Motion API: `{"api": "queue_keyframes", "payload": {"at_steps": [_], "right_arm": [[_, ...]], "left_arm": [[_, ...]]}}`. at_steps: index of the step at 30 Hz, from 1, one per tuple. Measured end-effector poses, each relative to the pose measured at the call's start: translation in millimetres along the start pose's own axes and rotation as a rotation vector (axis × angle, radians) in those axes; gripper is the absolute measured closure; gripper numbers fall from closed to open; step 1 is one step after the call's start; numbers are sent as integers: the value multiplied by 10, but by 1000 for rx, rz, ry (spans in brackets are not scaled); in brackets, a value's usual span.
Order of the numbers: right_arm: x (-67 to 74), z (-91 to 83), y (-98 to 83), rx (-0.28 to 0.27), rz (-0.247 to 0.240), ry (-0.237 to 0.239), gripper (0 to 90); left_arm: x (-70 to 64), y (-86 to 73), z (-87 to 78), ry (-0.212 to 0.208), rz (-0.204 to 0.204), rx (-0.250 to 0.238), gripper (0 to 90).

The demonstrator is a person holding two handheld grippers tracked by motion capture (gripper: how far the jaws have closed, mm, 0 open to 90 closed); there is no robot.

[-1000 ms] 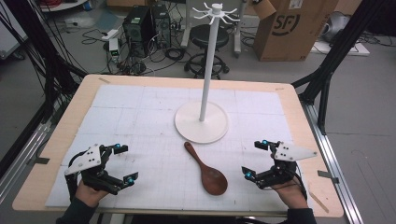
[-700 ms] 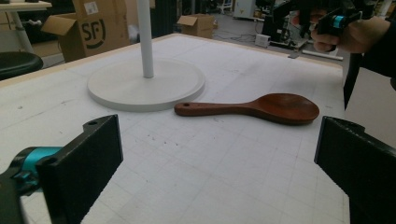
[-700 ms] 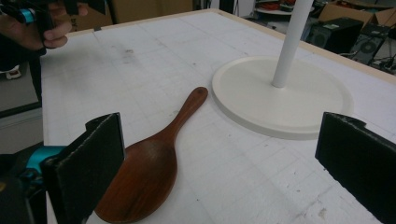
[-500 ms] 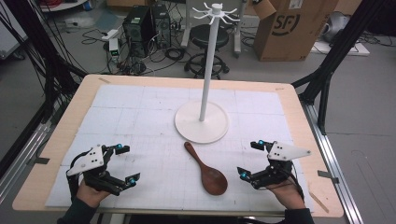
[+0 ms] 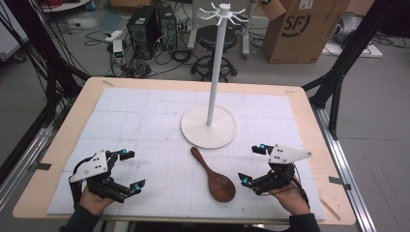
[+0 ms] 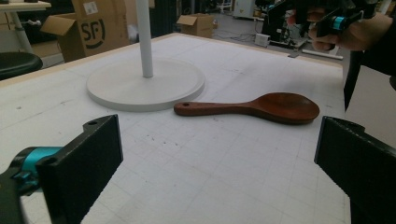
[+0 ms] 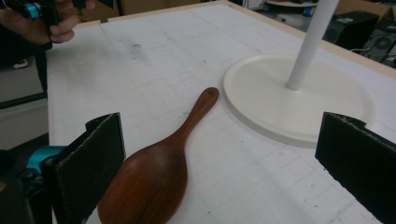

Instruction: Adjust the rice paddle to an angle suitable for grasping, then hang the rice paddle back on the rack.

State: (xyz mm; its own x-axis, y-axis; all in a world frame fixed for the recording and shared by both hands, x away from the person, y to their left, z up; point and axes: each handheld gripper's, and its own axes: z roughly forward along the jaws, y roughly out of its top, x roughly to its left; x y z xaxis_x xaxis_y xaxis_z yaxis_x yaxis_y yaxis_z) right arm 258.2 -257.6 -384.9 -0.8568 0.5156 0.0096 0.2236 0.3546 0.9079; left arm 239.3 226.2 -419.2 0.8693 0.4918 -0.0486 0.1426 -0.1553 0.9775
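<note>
While both jaws stood wide apart and held nothing, the left hand-held gripper (image 5: 128,169) hovered over the near left part of the counter (image 5: 300,104), gripped from below by the person's left hand (image 5: 92,200). Across from it, the right hand-held gripper (image 5: 254,164) was likewise spread wide and empty over the near right part, with the right hand (image 5: 290,198) behind it. Between the two lay a dark wooden spoon (image 5: 215,175) flat on the white gridded mat (image 5: 145,125) that covered the counter, its bowl toward the person and near the right hand-held gripper, its handle pointing away toward the stand. From the right gripper view the spoon's bowl (image 7: 149,186) sat just beside the left-hand jaw, not touched by it. Just beyond the handle's tip stood a white stand with a round base (image 5: 209,126) and a tall upright pole (image 5: 216,67) topped by a ring of hooks (image 5: 222,10). Behind the counter, on the floor, were a cardboard box (image 5: 295,29), a black stool (image 5: 215,36) and computer cases (image 5: 150,26) among cables.
</note>
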Motion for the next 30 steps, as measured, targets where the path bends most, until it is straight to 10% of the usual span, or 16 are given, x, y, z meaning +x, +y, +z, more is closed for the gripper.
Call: {"api": "queue_keyframes", "payload": {"at_steps": [30], "right_arm": [[38,175,123,79,13,-4,7]], "left_arm": [[23,6,91,-20,3,8,17]]}}
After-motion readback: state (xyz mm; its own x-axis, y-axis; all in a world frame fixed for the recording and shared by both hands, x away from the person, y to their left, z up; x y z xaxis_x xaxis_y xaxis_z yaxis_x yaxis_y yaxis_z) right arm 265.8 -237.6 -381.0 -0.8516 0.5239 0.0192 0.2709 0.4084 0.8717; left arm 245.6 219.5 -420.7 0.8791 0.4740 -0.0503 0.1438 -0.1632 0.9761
